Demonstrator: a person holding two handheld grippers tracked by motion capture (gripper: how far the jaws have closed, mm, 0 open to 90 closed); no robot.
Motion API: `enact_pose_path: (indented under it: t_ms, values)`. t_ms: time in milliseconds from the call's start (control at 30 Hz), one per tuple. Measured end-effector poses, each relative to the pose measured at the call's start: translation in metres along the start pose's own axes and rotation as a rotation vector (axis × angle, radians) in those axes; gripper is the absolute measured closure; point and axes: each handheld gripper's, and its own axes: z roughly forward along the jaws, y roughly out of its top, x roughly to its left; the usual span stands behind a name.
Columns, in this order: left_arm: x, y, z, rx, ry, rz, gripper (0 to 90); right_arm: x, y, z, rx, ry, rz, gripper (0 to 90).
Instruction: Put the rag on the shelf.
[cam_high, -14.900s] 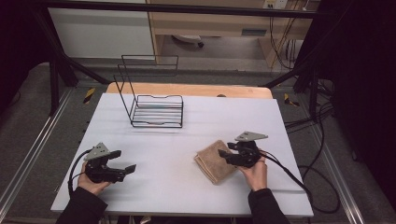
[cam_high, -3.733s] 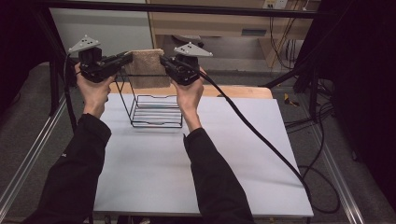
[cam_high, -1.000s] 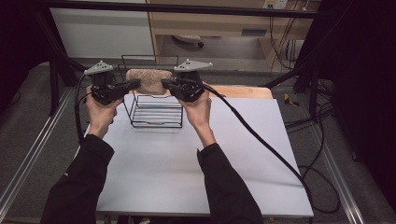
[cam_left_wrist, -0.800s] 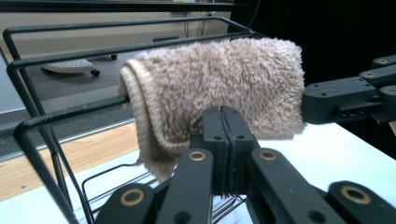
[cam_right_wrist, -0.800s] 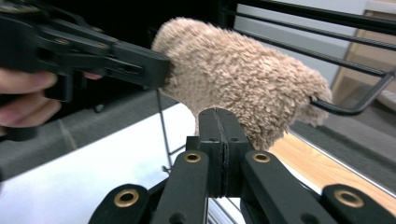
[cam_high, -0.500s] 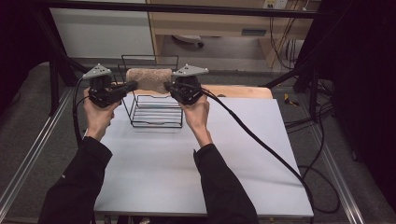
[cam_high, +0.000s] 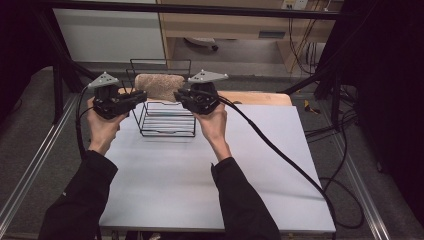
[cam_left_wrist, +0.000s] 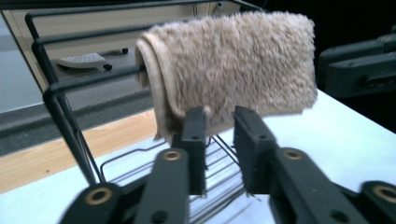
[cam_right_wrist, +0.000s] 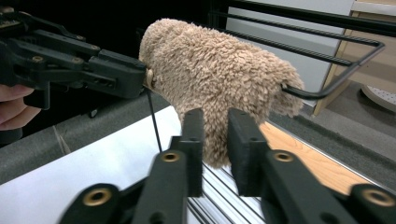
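A tan fluffy towel (cam_high: 159, 86) hangs folded over the top bar of a black wire rack (cam_high: 165, 125) at the back of the white table (cam_high: 175, 170). My left gripper (cam_high: 142, 95) sits just off the towel's left end and my right gripper (cam_high: 178, 96) just off its right end. In the left gripper view the towel (cam_left_wrist: 233, 65) hangs beyond the left gripper (cam_left_wrist: 219, 116), whose jaws stand slightly apart with nothing between them. In the right gripper view the right gripper (cam_right_wrist: 215, 119) is likewise open, just short of the towel (cam_right_wrist: 215, 74) on the rack bar (cam_right_wrist: 327, 51).
A wooden strip (cam_high: 260, 97) runs along the table's far edge behind the rack. Thick black cables (cam_high: 280, 150) trail from the right gripper across the table's right side. The other gripper (cam_right_wrist: 70, 65) is near the towel's far end in the right gripper view.
Both grippers came down and toward me with the towel, which now hangs over the rack's top bar. The jaws have let go and drawn slightly back from its ends.
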Motion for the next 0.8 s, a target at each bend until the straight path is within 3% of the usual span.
enact_pose_path:
  t_ms: [367,800]
  values:
    - [-0.001,-0.034,-0.01,0.038,0.0,-0.011,35.3,-0.012,-0.024,-0.032,0.026,0.017,0.045,37.4]
    - [-0.006,-0.081,-0.01,0.104,-0.005,-0.001,13.5,-0.044,-0.075,-0.068,0.075,-0.012,0.116,11.2]
